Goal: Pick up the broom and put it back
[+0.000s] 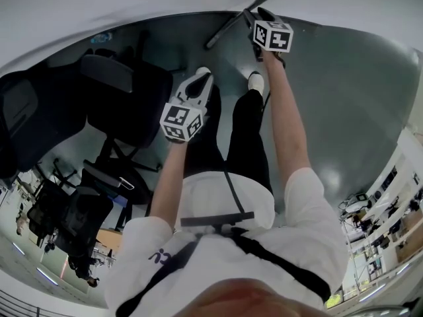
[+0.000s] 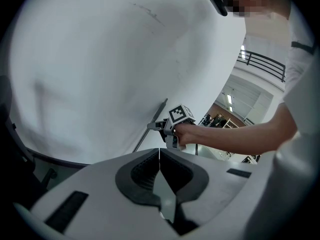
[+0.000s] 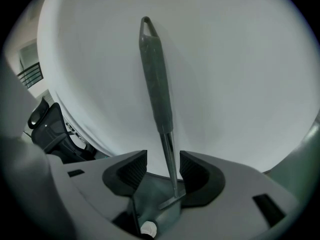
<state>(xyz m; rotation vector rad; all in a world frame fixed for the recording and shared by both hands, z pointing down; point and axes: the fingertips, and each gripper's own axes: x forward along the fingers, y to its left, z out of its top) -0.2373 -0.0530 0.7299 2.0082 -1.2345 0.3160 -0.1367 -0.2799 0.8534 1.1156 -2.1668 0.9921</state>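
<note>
**A:** What's closest to you?

**B:** My left gripper (image 2: 159, 156), held low in front of me. Its two jaws are pressed flat together with nothing between them.

**A:** And the other one?

**B:** My right gripper (image 3: 163, 164) is reached out further ahead, with its jaws partly apart. Between them runs the broom (image 3: 156, 84), a thin metal shaft that widens into a long dark grey-green handle with a hanging loop at its tip. The shaft stands nearer the right of the two ribbed dark pads (image 3: 132, 170), with a clear gap on the left. Neither pad squeezes it, so I have no grip on it.

**A:** Where is the broom, then?

**B:** Just past those jaws, leaning tilted against the plain white wall (image 3: 240, 74).

**A:** Anything further off?

**B:** The grey floor (image 1: 344, 98) is under my white shoe (image 1: 256, 81). There are black office chairs (image 1: 129, 101) off to my left, well apart from the broom.
</note>
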